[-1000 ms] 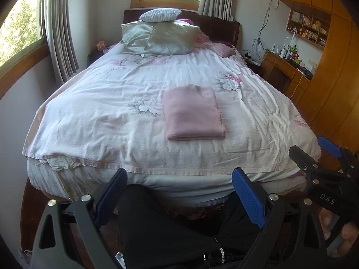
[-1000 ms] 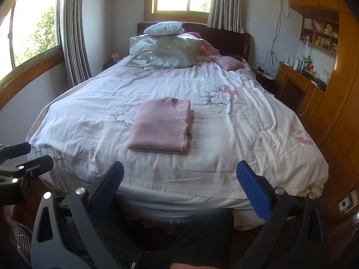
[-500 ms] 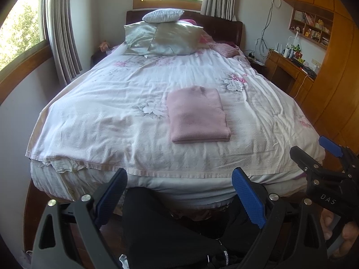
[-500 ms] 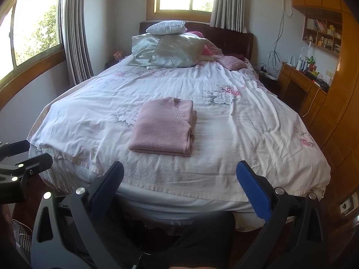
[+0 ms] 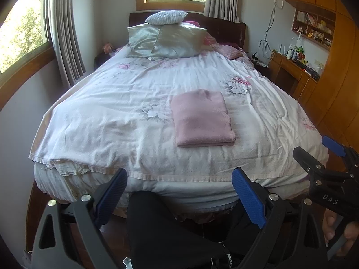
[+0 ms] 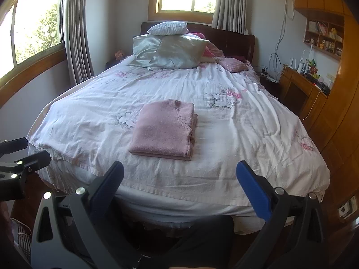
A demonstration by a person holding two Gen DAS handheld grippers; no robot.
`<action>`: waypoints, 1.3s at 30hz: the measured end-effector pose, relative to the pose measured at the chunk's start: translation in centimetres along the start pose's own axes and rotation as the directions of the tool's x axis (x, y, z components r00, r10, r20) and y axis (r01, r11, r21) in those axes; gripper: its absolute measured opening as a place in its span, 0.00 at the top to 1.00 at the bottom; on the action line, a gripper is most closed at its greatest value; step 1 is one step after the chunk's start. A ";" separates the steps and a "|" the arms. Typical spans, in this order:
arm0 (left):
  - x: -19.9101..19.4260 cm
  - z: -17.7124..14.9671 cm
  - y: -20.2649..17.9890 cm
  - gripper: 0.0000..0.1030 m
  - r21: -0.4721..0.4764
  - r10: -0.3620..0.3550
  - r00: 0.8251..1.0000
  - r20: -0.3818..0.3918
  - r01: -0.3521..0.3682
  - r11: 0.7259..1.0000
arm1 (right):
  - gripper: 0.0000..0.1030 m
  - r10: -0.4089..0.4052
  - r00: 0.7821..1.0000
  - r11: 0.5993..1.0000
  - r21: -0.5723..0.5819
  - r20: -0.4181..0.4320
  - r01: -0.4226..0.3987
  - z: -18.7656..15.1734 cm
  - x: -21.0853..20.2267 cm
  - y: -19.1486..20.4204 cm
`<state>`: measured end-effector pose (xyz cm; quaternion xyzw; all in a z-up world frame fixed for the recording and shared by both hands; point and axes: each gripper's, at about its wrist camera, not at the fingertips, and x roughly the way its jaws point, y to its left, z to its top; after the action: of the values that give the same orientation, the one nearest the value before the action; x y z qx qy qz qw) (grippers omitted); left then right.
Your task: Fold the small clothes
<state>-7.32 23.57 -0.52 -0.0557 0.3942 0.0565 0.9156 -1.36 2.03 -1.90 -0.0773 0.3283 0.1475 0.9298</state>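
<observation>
Now, around me: pillows (image 5: 170, 42) at the bed's (image 5: 107, 121) head edge.
Sweater (image 5: 202, 118): folded, near foot edge.
My left gripper (image 5: 179, 192), right gripper (image 6: 179, 186): both spread wide, empty.

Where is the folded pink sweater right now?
The folded pink sweater lies flat on the floral bedspread near the bed's foot end, ahead of both open claws and touching neither.

sweater (image 5: 203, 118) lies folded on the bed (image 5: 107, 121) near its foot; pillows (image 5: 172, 41) stacked at the head; counter (image 5: 291, 67) right of the bed; both claws before the foot, apart from the sweater
</observation>
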 end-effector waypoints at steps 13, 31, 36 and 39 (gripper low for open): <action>0.8 0.2 -0.1 0.08 0.006 0.016 1.000 -0.015 -0.016 1.000 | 0.03 0.007 1.000 1.000 0.003 -0.015 -0.007 0.2 1.0 -0.3; 1.8 0.2 0.2 0.08 0.012 0.026 0.999 -0.028 -0.026 1.000 | 0.03 0.013 1.000 1.000 0.005 -0.021 -0.012 -0.1 1.6 -0.5; 1.8 0.2 0.2 0.08 0.012 0.026 0.999 -0.027 -0.026 1.000 | 0.03 0.015 1.000 1.000 0.004 -0.020 -0.015 -0.1 1.9 -0.5; 1.8 0.2 0.3 0.08 0.011 0.027 0.999 -0.028 -0.027 1.000 | 0.03 0.015 1.000 1.000 0.004 -0.020 -0.015 -0.1 1.9 -0.5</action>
<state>-6.01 23.99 -1.74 -0.0463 0.4080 0.0658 0.9094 0.14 2.00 -3.19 -0.0744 0.3385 0.1530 0.9255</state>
